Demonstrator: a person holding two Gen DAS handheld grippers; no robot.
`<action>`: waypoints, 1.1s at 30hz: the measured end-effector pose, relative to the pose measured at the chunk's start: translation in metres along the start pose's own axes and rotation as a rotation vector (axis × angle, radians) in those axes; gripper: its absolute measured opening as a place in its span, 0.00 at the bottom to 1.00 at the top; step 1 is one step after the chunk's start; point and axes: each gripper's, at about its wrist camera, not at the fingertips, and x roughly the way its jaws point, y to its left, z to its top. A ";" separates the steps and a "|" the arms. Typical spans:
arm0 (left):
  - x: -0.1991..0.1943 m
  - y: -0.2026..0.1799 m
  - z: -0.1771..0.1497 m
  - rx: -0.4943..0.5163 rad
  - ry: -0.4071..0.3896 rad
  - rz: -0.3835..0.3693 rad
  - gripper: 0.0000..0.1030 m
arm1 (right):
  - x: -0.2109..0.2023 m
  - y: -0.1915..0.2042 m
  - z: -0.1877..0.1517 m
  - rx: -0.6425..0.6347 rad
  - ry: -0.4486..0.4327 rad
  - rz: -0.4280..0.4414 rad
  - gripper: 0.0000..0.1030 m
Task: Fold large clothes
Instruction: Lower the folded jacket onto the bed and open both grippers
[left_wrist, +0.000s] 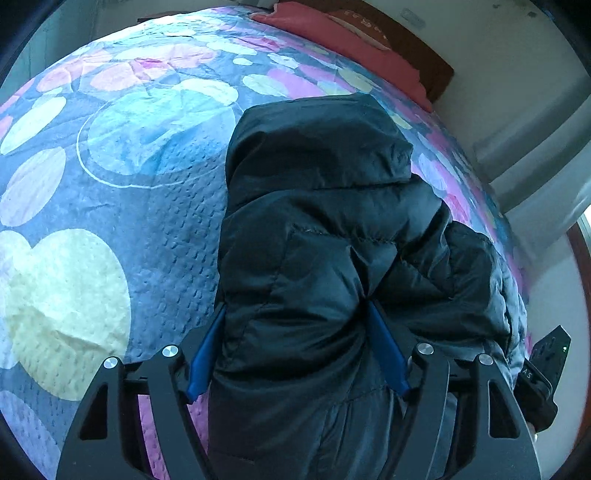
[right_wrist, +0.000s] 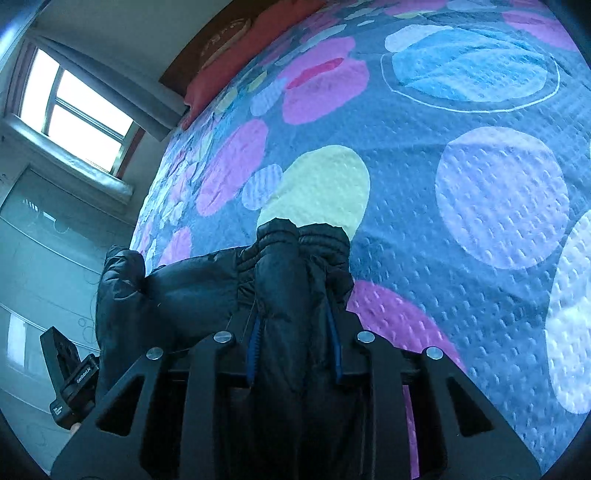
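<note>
Black puffer jacket (left_wrist: 325, 229) lies bunched on the bed, on a quilt (left_wrist: 110, 184) printed with large pastel circles, and both grippers have it. The left gripper (left_wrist: 295, 317) stands with its jaws wide, blue pads pressed against either side of a thick fold. The right gripper (right_wrist: 293, 317) has its jaws drawn narrow around a gathered ridge of the same jacket (right_wrist: 288, 266). A red pillow (left_wrist: 332, 40) sits at the head of the bed.

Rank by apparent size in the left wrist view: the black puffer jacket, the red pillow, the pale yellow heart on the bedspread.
1. Black puffer jacket, though closeness inflates it.
2. Pale yellow heart.
3. Red pillow, farthest from the camera.
</note>
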 end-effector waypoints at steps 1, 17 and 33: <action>-0.003 0.000 0.000 0.000 -0.003 -0.010 0.71 | -0.004 0.000 -0.001 0.005 -0.003 0.005 0.32; -0.096 0.036 -0.112 -0.051 -0.047 -0.295 0.79 | -0.083 -0.018 -0.093 0.078 0.006 0.145 0.66; -0.111 0.020 -0.137 -0.021 -0.108 -0.152 0.69 | -0.088 -0.022 -0.127 0.108 0.005 0.125 0.41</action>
